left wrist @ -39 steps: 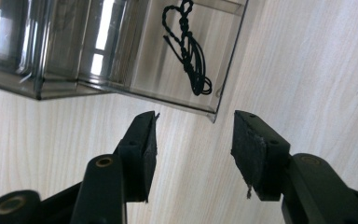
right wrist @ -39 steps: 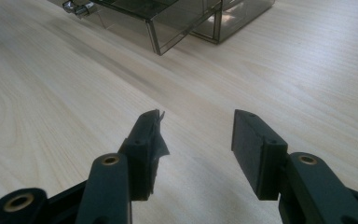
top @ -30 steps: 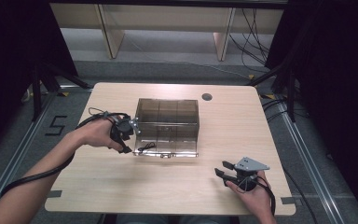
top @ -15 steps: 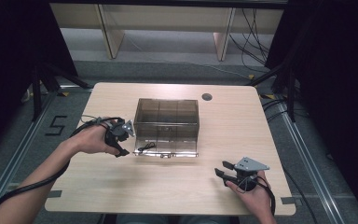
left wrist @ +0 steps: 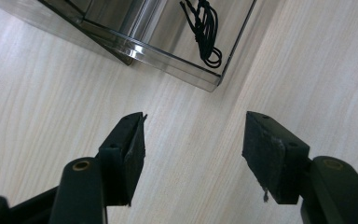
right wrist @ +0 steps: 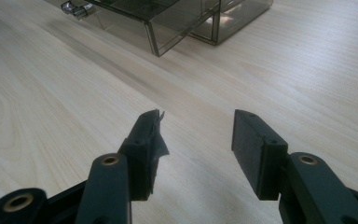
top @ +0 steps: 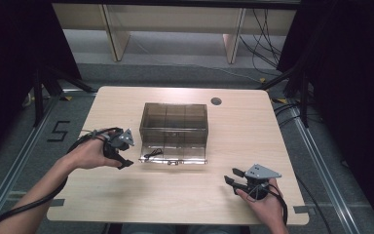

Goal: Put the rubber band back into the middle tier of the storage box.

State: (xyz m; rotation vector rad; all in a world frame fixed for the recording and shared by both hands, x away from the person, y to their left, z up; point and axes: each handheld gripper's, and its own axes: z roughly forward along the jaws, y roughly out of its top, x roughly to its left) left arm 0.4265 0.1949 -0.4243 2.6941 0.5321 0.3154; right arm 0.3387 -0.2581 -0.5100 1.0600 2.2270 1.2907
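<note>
A: Both tools I see with jaws wide apart and nothing between them. My left tool (top: 121,158) hangs over the desk (top: 175,195), just beside the near left corner of the smoky clear box (top: 175,127).

B: And the right one?

A: My right tool (top: 233,181) is low over the desk near its front right edge, well apart from the box. The box has a drawer (top: 174,152) pulled out toward me, and a black cord bundle (left wrist: 206,28) lies inside it.
</note>
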